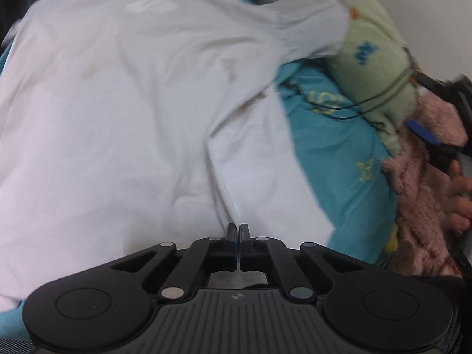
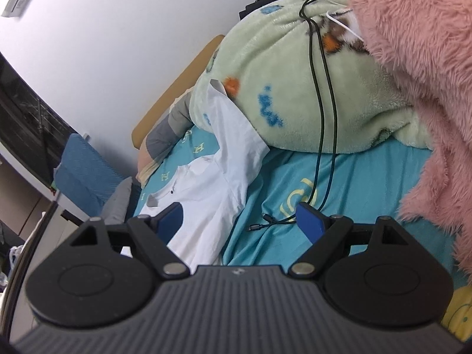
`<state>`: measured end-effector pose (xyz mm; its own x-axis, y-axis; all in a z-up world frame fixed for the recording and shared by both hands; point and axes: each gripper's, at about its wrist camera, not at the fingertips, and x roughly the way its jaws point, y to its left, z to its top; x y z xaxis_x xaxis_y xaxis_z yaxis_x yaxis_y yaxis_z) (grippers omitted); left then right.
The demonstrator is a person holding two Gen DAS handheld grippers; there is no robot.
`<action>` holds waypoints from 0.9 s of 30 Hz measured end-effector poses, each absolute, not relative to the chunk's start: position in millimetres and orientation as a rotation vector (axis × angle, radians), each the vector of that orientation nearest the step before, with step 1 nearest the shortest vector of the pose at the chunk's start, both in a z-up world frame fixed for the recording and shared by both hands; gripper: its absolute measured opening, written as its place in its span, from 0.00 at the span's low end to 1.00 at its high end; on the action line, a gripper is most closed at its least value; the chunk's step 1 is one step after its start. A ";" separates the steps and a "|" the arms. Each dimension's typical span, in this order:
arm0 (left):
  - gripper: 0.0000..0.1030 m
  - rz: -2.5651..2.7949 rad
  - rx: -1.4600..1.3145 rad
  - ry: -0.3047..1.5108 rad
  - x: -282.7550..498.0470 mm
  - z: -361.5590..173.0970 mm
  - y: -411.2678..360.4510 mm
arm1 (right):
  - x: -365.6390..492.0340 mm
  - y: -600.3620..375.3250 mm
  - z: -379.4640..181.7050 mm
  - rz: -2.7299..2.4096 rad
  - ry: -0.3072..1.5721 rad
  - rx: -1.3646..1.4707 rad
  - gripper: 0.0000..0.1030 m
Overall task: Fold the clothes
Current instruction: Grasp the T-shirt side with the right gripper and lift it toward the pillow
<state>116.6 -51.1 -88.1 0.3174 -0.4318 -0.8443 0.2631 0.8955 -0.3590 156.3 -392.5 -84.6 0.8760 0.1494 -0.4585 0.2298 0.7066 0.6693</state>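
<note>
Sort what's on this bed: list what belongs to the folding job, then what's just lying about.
For the job:
white shirt
left tongs, shut on a fold of the shirt
right tongs, open, holding nothing

Lying about:
green blanket
pink fluffy blanket
black cables
blue sheet

White shirt [image 1: 124, 112] lies spread, creased, across the turquoise bedsheet [image 1: 339, 153].

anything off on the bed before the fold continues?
Yes. Loose black cables trail down the green blanket onto the teal sheet, ending beside the white shirt. One shirt sleeve rides up against the blanket instead of lying flat.
</note>
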 end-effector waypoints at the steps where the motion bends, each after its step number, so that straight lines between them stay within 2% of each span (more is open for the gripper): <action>1: 0.01 -0.497 -0.161 1.145 112.3 -80.3 -61.9 | 157.0 -392.4 -83.8 -0.049 0.515 0.786 0.82; 6: 0.00 -0.678 -0.082 1.112 95.9 -71.7 -135.1 | 160.9 -395.5 -83.6 -0.054 0.515 0.778 0.82; 12: 0.03 -0.716 0.017 1.186 95.3 -116.0 -187.0 | 161.9 -401.4 -85.7 -0.054 0.514 0.786 0.82; 13: 0.07 -0.720 0.012 1.203 97.7 -120.2 -187.6 | 161.6 -402.0 -86.5 -0.049 0.512 0.791 0.83; 15: 0.30 -0.729 -0.021 1.215 102.9 -117.7 -178.9 | 162.3 -403.1 -88.7 -0.035 0.507 0.808 0.83; 16: 0.36 -0.733 -0.045 1.204 106.6 -112.5 -168.7 | 163.1 -403.6 -90.1 -0.026 0.505 0.820 0.83; 18: 0.59 -0.715 -0.073 1.163 114.6 -96.9 -152.8 | 166.9 -403.0 -93.2 -0.008 0.504 0.840 0.83; 23: 0.80 -0.607 -0.049 0.930 137.6 -44.6 -106.5 | 194.0 -390.0 -100.2 0.029 0.494 0.836 0.84; 27: 0.81 -0.451 -0.097 0.776 168.2 -26.4 -68.2 | 231.1 -379.4 -109.6 0.058 0.465 0.812 0.84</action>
